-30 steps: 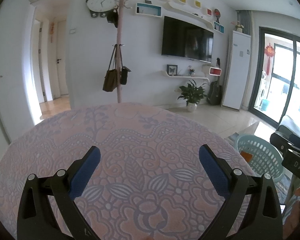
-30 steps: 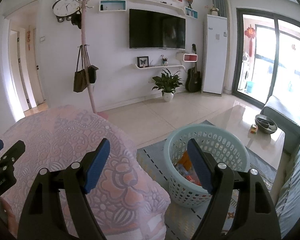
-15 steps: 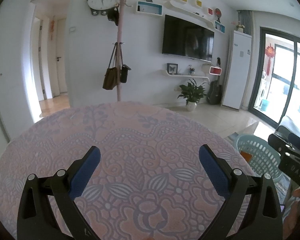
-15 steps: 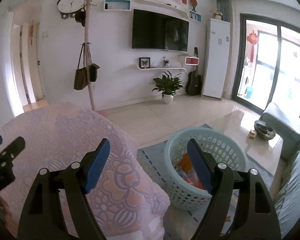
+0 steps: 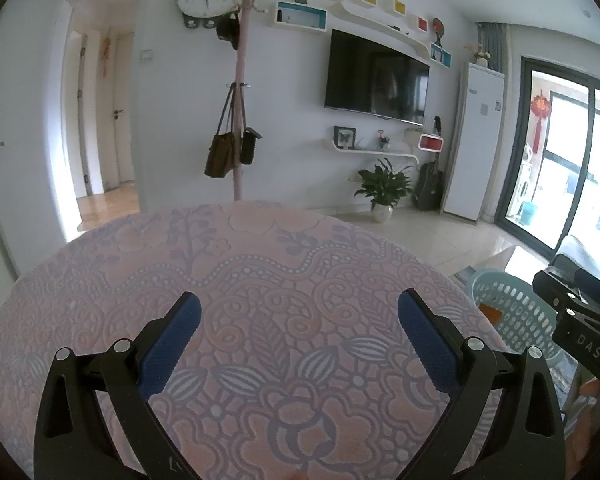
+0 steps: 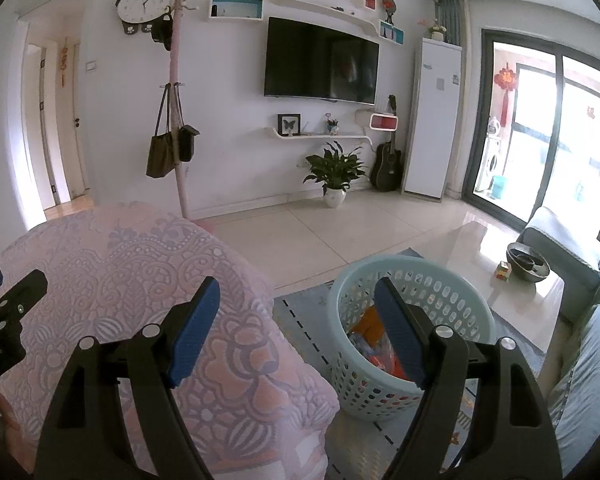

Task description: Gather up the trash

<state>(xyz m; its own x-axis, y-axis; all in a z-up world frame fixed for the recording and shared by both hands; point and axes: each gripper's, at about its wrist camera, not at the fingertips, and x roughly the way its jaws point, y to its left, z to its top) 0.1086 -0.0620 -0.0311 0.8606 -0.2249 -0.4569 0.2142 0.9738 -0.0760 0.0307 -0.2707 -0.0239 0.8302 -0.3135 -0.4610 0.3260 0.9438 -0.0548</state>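
Note:
A light blue perforated basket stands on the rug right of the pink patterned cushion; it holds orange and blue trash. My right gripper is open and empty, above the cushion's right edge and the basket. My left gripper is open and empty above the cushion. In the left wrist view the basket shows at the right, with the right gripper's body in front. No loose trash shows on the cushion.
A glass coffee table with a dark bowl stands beyond the basket. A grey sofa is at the right. A coat rack, plant and TV wall are at the back.
Both grippers have tilted slightly upward and stayed open; the views shifted only a little. Nothing was picked up or dropped.

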